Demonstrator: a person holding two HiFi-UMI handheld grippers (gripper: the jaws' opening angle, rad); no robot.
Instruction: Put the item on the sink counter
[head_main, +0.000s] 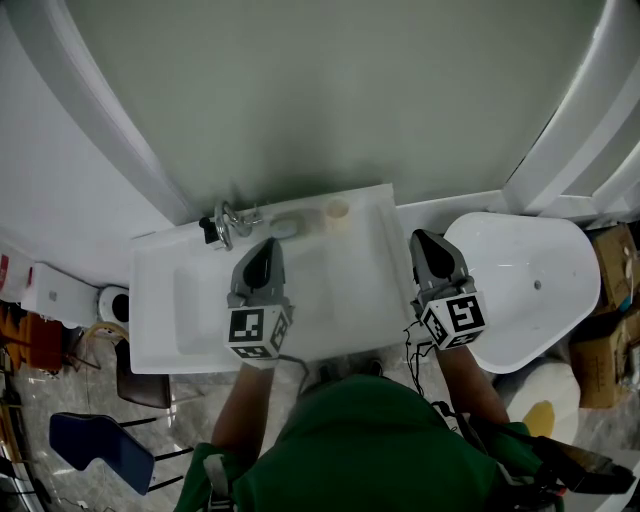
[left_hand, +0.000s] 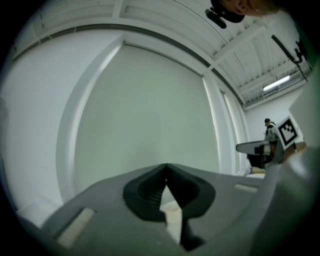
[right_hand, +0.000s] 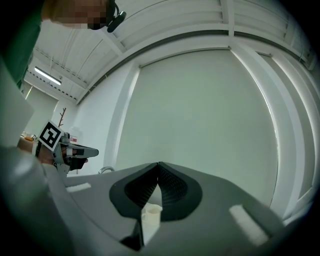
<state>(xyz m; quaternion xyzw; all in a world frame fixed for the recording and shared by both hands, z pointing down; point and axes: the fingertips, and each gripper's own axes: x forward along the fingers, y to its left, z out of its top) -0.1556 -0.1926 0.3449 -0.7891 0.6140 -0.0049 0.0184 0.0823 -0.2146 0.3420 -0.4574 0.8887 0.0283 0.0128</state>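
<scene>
While cup (head_main: 337, 210) stands on sink surface (head_main: 365, 280) | left gripper (head_main: 266, 248), right gripper (head_main: 430, 240): fingers together, empty | task judged done.

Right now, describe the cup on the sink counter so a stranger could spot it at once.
Start at the white sink counter against the pale green wall. Along its back edge, right of the chrome faucet, stands a small cream cup. It is the rightmost thing, upright and round, unlike the low greyish item between it and the faucet.
</scene>
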